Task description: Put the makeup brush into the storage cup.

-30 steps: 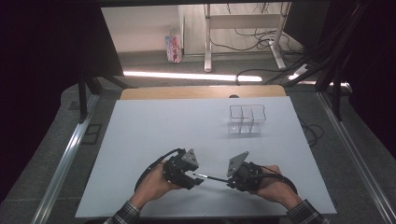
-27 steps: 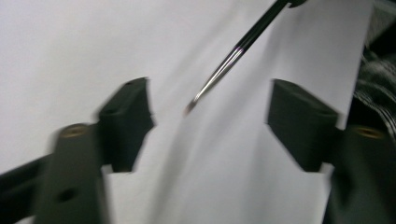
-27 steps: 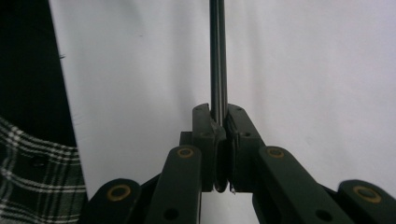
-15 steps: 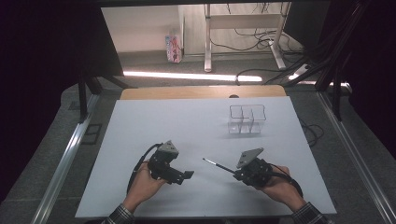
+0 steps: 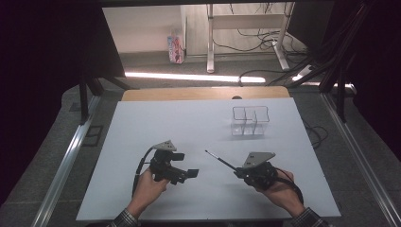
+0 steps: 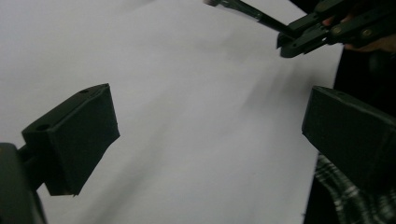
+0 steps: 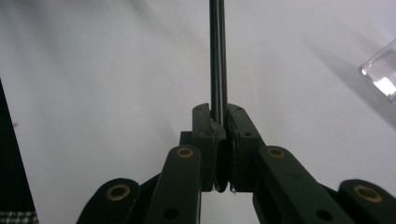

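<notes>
A thin black stick (image 5: 220, 160) with a pale tip points up and left over the white table sheet (image 5: 156, 127). My right gripper (image 5: 238, 172) is shut on its near end; in the right gripper view the stick (image 7: 217, 46) runs straight up from the closed jaws of the right gripper (image 7: 219, 116). My left gripper (image 5: 189, 174) stands apart to the left of the stick. Its jaws have just opened wide, and in the left gripper view the left gripper (image 6: 210, 130) has nothing between its jaws. That view also shows the right gripper (image 6: 299, 39) holding the stick (image 6: 252, 13) at the top right.
A clear plastic organiser (image 5: 249, 120) with several compartments stands at the back right of the sheet; its corner (image 7: 380, 70) shows in the right gripper view. A wooden strip (image 5: 203, 93) borders the far edge. Metal rails (image 5: 66, 161) flank the table.
A second ago both grippers met at the stick. The left gripper has let go, opened and moved away to the left. The right gripper has kept its hold.
</notes>
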Tool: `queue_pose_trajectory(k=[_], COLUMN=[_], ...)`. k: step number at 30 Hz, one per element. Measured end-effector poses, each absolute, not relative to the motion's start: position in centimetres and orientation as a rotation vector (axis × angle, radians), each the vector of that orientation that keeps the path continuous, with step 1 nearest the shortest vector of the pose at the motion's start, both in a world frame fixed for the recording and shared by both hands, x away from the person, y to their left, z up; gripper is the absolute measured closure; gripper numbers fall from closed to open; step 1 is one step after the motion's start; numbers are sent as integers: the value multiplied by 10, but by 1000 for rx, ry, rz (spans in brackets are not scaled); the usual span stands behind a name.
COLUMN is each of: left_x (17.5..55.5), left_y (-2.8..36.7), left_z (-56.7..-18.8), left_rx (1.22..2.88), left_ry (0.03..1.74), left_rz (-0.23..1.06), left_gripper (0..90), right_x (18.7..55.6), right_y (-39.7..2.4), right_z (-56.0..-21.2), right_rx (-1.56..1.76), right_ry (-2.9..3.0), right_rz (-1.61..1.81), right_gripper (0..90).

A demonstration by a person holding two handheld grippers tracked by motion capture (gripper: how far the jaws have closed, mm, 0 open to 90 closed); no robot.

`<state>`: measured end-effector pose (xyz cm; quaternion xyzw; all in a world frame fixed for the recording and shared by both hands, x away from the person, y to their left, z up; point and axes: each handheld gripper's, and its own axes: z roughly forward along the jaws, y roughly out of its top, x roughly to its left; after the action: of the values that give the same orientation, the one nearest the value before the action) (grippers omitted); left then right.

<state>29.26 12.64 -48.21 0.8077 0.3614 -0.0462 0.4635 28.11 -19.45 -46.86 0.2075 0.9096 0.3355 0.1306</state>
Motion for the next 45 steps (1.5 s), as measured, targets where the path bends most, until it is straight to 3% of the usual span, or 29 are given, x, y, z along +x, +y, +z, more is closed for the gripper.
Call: queue_pose_trajectory(k=[12,20,26,31,37,38,42,45], left_x=[297,298,299,302,299,298,297,296], left_y=[118,120,124,125,122,122,122,121], left_z=[-476,-478,-481,-485,-480,-479,-476,-474], left_rx=[1890,1802,1776,1698,1750,1755,1783,1811], left_ry=[878,895,891,845,817,820,823,821], left_rz=[-275,-392,-443,-559,-512,-498,-460,-433], left_gripper=[80,474,699,830,837,837,838,837], right_x=[270,263,262,264,264,264,267,271], right_y=[-176,-164,-160,-160,-157,-157,-158,-159], right_z=[-473,-475,-478,-481,-483,-483,-483,-479], right_rx=[566,480,445,461,454,464,524,569], right_ry=[2613,2608,2626,2657,2689,2696,2709,2712], right_rz=[1113,1157,1165,1138,1095,1093,1095,1126], right_gripper=[833,832,830,827,820,795,544,423])
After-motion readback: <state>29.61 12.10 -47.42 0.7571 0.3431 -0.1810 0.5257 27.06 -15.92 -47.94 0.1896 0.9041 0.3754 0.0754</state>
